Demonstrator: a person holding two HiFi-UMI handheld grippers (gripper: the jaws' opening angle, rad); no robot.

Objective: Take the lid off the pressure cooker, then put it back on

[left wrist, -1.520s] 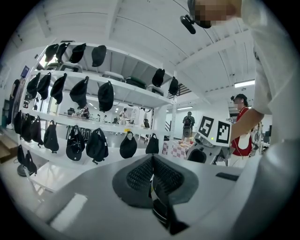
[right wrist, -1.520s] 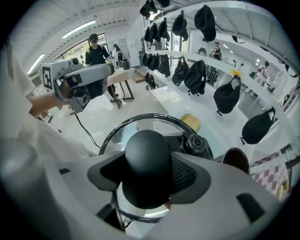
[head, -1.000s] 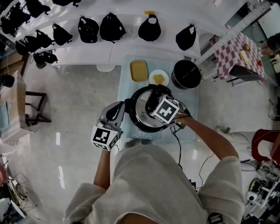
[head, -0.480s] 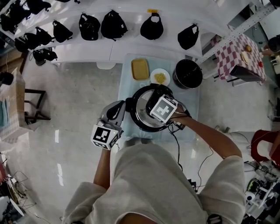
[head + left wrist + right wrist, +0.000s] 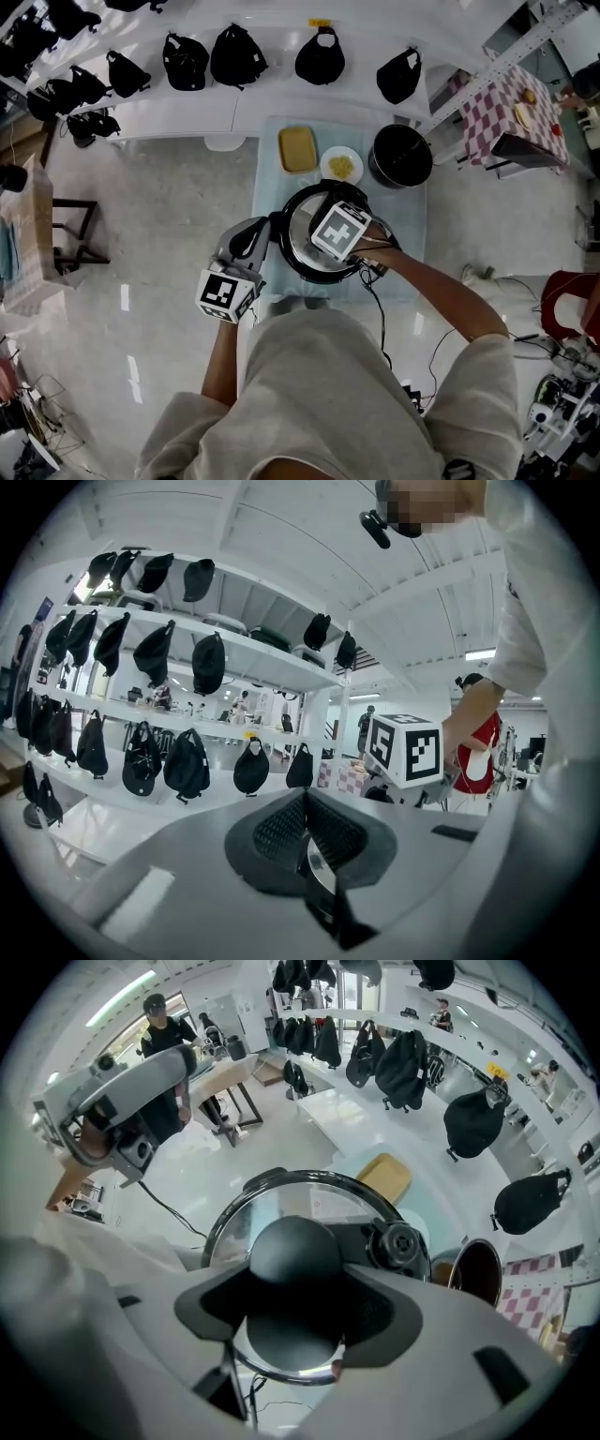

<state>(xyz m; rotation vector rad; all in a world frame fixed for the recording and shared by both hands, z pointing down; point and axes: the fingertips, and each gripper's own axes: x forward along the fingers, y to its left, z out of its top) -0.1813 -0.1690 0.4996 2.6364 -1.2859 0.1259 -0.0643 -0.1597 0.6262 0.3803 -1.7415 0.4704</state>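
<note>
On the blue-clothed table (image 5: 267, 178), the round black pressure cooker (image 5: 289, 261) still wears its glass lid (image 5: 281, 1202). The right tool (image 5: 295, 1290), clamped wide on the lid's round black knob (image 5: 292, 1249), has rolled slightly, probably starting the unlocking twist. The left tool (image 5: 307, 841) pinches the cooker's side handle (image 5: 275, 225).

Black knob (image 5: 293, 1251), silvery lid (image 5: 265, 1206), pale blue mat (image 5: 270, 161), yellow tray (image 5: 297, 150), red-and-white checked cloth (image 5: 511, 108), black bags (image 5: 234, 58)

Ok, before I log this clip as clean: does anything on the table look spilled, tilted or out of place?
Nothing stands out. The lid sits flat on the pressure cooker, the black pot stands upright, and the food lies on its white plate.
</note>
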